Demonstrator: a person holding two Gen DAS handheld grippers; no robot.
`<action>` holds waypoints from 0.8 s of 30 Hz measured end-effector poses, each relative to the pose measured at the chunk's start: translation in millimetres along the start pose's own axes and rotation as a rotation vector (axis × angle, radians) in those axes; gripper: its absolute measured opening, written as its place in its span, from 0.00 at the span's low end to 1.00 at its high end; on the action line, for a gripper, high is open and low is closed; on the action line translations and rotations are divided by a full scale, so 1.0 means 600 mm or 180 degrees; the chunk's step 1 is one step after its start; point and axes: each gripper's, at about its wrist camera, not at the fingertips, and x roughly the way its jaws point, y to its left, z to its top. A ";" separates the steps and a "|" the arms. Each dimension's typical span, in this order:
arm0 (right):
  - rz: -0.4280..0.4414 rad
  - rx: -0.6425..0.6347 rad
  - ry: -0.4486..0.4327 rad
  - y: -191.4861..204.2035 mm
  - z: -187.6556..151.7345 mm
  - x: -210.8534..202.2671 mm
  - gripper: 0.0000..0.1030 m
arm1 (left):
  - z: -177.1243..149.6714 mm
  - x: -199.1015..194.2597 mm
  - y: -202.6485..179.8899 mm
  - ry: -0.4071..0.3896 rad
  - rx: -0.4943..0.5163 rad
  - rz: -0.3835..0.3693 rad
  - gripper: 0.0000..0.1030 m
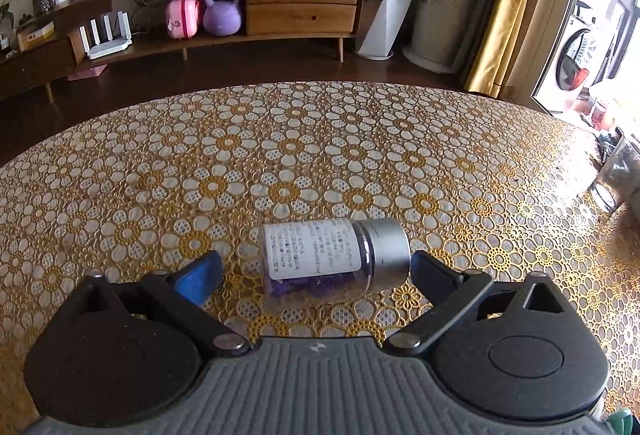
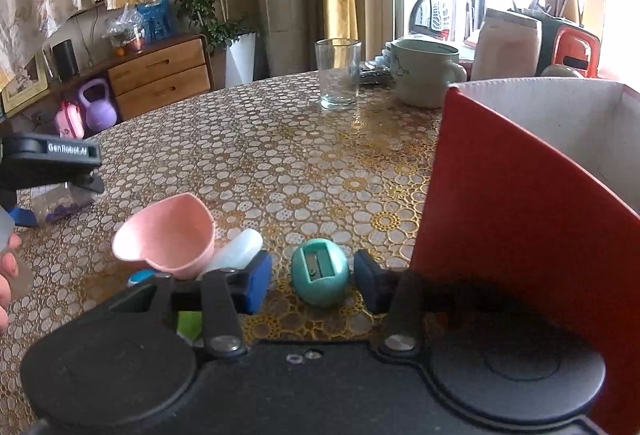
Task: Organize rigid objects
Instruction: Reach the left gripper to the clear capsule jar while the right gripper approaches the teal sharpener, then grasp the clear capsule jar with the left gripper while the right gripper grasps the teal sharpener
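On the worktop (image 1: pixel 320 139), under a gold-and-white embossed floral cover, a clear plastic bottle (image 1: pixel 332 259) lies on its side, long axis crosswise in the left wrist view, its brushed silver cap (image 1: pixel 386 249) pointing right and a white printed label facing up; purple pieces show through its wall. The left gripper (image 1: pixel 316 271) straddles it with jaws released, a gap on the blue-padded side, the other finger just beside the cap. The right gripper (image 2: pixel 312 281) has a teal egg-shaped pencil sharpener (image 2: pixel 319 277) between its jaws, blade slot facing up; the right pad touches it, while the left pad seems just clear, so the grip looks unclenched. A pink heart-shaped scoop (image 2: pixel 168 237) and a white translucent piece (image 2: pixel 240 251) crowd the left finger. A red cardboard box (image 2: pixel 520 219) with white inside rises just beside the right finger. Farther back stand a drinking glass (image 2: pixel 338 75) and a pale mug (image 2: pixel 424 73).
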 end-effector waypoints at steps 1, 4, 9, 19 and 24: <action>0.0002 -0.0006 -0.0001 -0.001 0.000 0.001 0.39 | -0.001 -0.001 -0.003 -0.0019 0.0030 0.0047 0.87; -0.0004 -0.0010 -0.0013 -0.004 0.001 0.001 0.33 | 0.001 -0.002 -0.008 -0.0064 0.0107 0.0110 0.68; 0.0040 -0.0013 -0.0010 -0.012 0.001 -0.002 0.29 | 0.000 -0.007 -0.013 -0.0063 0.0138 0.0110 0.68; 0.0204 -0.0069 -0.0010 -0.023 -0.006 -0.046 0.29 | -0.028 -0.076 -0.019 -0.0072 0.0282 0.0030 0.68; 0.0360 -0.0150 -0.0019 -0.029 -0.006 -0.090 0.29 | -0.038 -0.132 -0.026 -0.0079 0.0338 -0.0077 0.68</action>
